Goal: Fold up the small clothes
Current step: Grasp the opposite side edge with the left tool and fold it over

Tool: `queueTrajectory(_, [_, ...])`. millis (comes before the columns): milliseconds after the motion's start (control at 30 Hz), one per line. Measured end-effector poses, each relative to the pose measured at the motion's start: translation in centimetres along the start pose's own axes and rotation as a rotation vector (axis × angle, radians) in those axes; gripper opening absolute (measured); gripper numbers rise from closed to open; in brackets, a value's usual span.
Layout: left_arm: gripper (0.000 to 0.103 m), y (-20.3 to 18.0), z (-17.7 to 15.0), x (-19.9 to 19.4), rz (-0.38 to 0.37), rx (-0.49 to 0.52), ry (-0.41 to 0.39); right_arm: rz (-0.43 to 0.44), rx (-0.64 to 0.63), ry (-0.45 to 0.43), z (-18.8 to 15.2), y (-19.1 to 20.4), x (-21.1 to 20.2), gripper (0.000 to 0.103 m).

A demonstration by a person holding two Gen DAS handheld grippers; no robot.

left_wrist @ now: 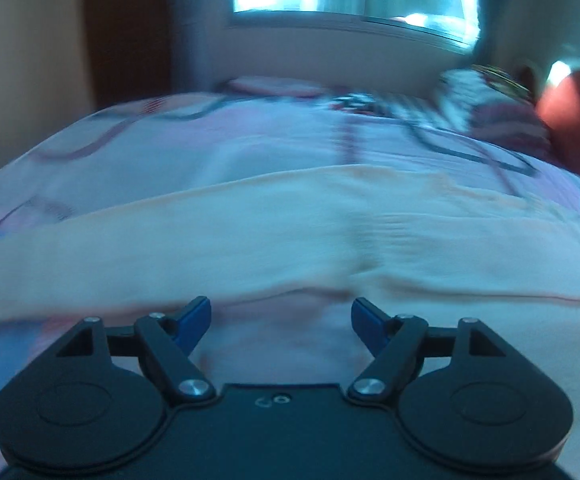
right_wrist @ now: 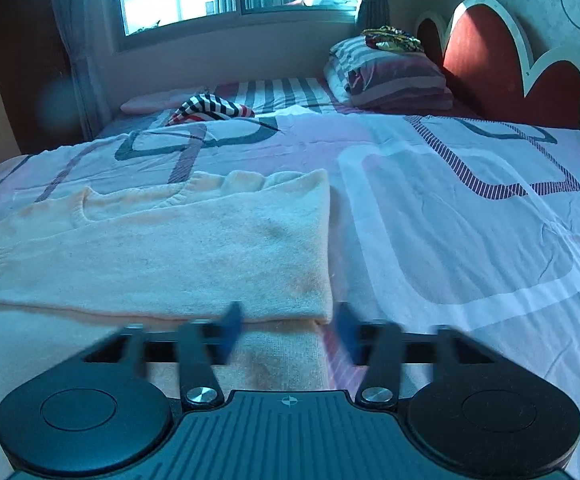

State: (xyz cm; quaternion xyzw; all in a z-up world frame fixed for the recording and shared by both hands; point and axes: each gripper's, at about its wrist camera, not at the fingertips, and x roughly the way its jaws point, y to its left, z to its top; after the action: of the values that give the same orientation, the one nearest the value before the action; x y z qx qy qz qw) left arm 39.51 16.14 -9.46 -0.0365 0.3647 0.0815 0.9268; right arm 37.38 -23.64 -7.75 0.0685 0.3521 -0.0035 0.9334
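Cream knit sweater (right_wrist: 178, 248) lies flat on the bed (right_wrist: 469, 240), folded over itself, its right fold edge running from the near edge of the bed toward the window wall. Ribbed neckline visible on its far side; the left part runs out of the right wrist view.

Right hand-held gripper (right_wrist: 288, 330): jaws spread, blue fingertips (right_wrist: 232, 330) blurred, nothing pinched. The sweater's near right corner sits just ahead of and between them; whether the pads touch the knit cannot be told.

Left hand-held gripper (left_wrist: 281, 322): jaws spread, empty, over the sweater's near edge. The whole left wrist view is smeared by motion blur; the sweater (left_wrist: 290, 240) reads only as a pale band across the bedsheet, both ends cut off.

Far side of the bed: striped cloth (right_wrist: 210, 109), stacked striped pillows (right_wrist: 389, 76) against a red headboard (right_wrist: 489, 64), partly cut by the frame.
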Motion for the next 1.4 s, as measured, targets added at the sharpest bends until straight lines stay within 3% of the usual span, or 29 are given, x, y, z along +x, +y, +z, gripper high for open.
queueTrajectory(67, [0.066,5.1,-0.7,-0.5,0.069,-0.129,0.024,0.024,0.001,0.001,0.3,0.7,-0.2,0.075])
queueTrajectory(100, [0.062,7.7,-1.1,-0.9,0.082,-0.200,0.020,0.035,0.003,-0.002,0.4,1.0,-0.2,0.069])
queueTrajectory(133, [0.054,10.2,-1.4,-1.5,0.052,-0.275,-0.006,0.044,0.007,-0.007,0.5,1.4,-0.3,0.065])
queueTrajectory(200, [0.054,13.8,-1.6,-2.4,0.062,-0.395,-0.032,0.054,0.020,-0.004,0.8,2.1,0.0,0.057])
queueTrajectory(300, [0.054,17.9,-1.8,-2.6,0.097,-0.544,-0.061,0.042,0.059,0.023,1.2,2.9,0.8,0.055])
queueTrajectory(400, [0.052,21.5,-2.6,-2.4,0.037,-0.748,-0.133,0.042,0.078,0.039,1.1,3.6,1.0,0.055])
queueTrajectory(467, [0.046,23.1,-2.9,-2.0,0.026,-0.833,-0.161,0.043,0.072,0.043,1.0,4.1,1.0,0.055])
queueTrajectory(533, [0.032,24.1,-2.9,-1.5,0.019,-0.892,-0.176,0.042,0.069,0.046,0.9,4.6,0.9,0.055])
queueTrajectory(567, [0.026,24.3,-2.8,-1.3,0.018,-0.898,-0.176,0.040,0.069,0.047,0.9,4.8,0.9,0.055])
queueTrajectory(600, [0.011,24.6,-2.6,-0.8,0.020,-0.887,-0.166,0.038,0.069,0.047,0.9,5.0,0.9,0.055])
queueTrajectory(633, [0.002,24.8,-2.5,-0.5,0.024,-0.881,-0.149,0.035,0.071,0.048,0.8,5.3,0.9,0.055])
queueTrajectory(800, [0.002,25.8,-0.4,-1.8,0.029,-0.796,-0.276,0.025,0.066,0.041,1.0,6.0,0.7,0.055])
queueTrajectory(833, [0.002,25.9,-0.1,-1.5,0.046,-0.789,-0.263,0.021,0.065,0.041,1.1,6.1,0.7,0.055])
queueTrajectory(900, [0.002,26.3,0.5,0.5,0.084,-0.775,-0.158,0.013,0.075,0.046,1.1,6.1,0.8,0.055])
queueTrajectory(1100, [0.002,24.4,1.5,0.2,0.070,-0.710,-0.187,-0.007,0.085,0.033,1.3,5.3,0.3,0.055])
queueTrajectory(1267, [0.002,19.0,3.9,-0.4,0.004,-0.544,-0.226,-0.019,0.105,0.019,1.5,3.9,0.1,0.055])
queueTrajectory(1400, [0.002,11.4,5.6,-0.5,-0.095,-0.373,-0.212,-0.004,0.125,0.007,1.6,2.8,-0.3,0.055])
